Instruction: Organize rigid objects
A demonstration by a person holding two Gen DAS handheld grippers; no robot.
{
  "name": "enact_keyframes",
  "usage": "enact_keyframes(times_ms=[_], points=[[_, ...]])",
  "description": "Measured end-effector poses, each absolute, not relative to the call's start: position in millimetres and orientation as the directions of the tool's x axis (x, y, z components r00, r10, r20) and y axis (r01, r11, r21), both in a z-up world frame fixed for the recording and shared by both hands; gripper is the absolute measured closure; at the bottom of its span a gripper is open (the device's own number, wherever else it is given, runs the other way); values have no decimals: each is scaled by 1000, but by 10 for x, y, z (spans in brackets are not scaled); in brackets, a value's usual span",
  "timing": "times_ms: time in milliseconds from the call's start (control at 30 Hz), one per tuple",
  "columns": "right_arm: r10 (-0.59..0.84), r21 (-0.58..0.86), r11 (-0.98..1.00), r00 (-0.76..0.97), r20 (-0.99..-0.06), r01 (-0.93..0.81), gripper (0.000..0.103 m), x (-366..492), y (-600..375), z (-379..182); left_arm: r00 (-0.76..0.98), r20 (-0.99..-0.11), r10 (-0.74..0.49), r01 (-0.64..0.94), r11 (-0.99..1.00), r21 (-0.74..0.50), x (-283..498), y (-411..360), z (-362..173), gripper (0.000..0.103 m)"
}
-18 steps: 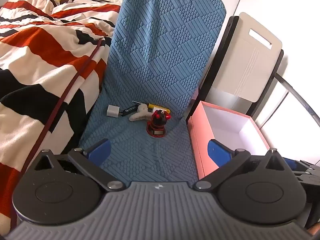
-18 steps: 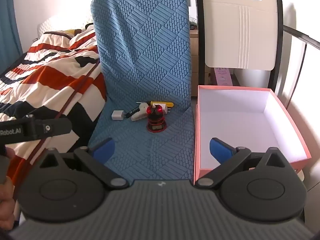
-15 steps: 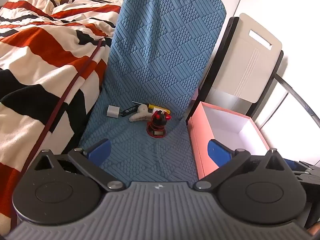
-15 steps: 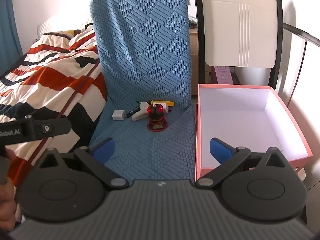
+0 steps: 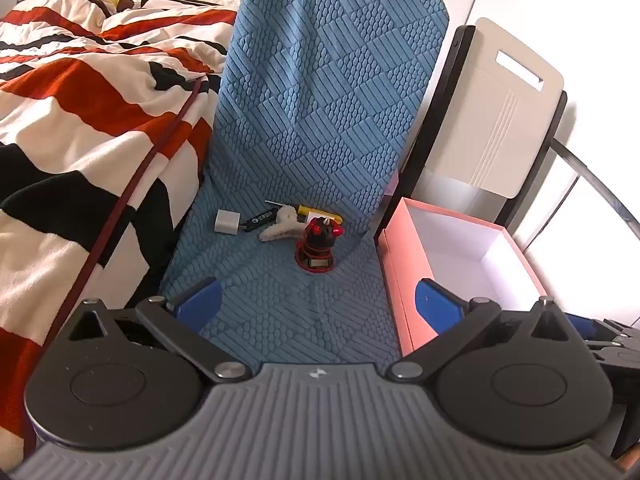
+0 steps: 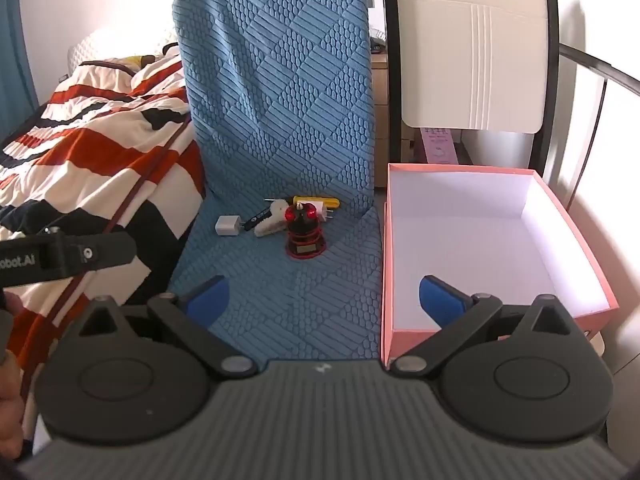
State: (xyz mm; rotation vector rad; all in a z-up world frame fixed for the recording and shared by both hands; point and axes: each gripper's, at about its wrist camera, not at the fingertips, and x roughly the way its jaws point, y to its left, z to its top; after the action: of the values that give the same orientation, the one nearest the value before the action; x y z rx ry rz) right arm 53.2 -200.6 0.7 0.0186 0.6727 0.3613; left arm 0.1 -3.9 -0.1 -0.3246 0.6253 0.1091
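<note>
Well ahead of both spread tongs (image 5: 316, 304) (image 6: 324, 300), red figurine (image 6: 305, 232)

- the yellow tool (image 6: 316, 201) lies partly hidden behind the red-and-black figure (image 6: 305, 232); its kind is too small to tell.
- print on the small black stick (image 5: 260, 217) is too small to read.
- the pink box (image 5: 394, 276) loses its near right corner behind the gripper body in the left wrist view.
- a hand (image 6: 10, 404) is cut off at the left edge of the right wrist view.
- the striped blanket (image 5: 80, 128) runs off the left edge.
</note>
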Motion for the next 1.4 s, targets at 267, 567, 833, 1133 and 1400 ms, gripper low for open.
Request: enact_keyframes(times_ms=[267, 567, 833, 1133, 1400], points=[[332, 135, 938, 722, -608, -318, 0, 530, -2037, 3, 804, -595, 3, -190, 949, -253, 9, -81, -9, 0], [327, 141, 941, 709, -624, -309, 0, 501, -2045, -52, 800, -600, -6, -186, 948, -258, 10, -87, -30, 0], [337, 160, 938, 699, -631, -308, 0, 514, -2047, -76, 789, -614, -2, -185, 953, -241, 40, -97, -30, 0], [341, 162, 936, 696, -632, -311, 0, 506, -2050, -80, 788, -614, -30, -148, 960, -237, 54, -166, -38, 0], [337, 164, 938, 696, -634, -305, 0, 522, -2074, -86, 785, -620, -25, -149, 962, -227, 95, -202, -59, 0]])
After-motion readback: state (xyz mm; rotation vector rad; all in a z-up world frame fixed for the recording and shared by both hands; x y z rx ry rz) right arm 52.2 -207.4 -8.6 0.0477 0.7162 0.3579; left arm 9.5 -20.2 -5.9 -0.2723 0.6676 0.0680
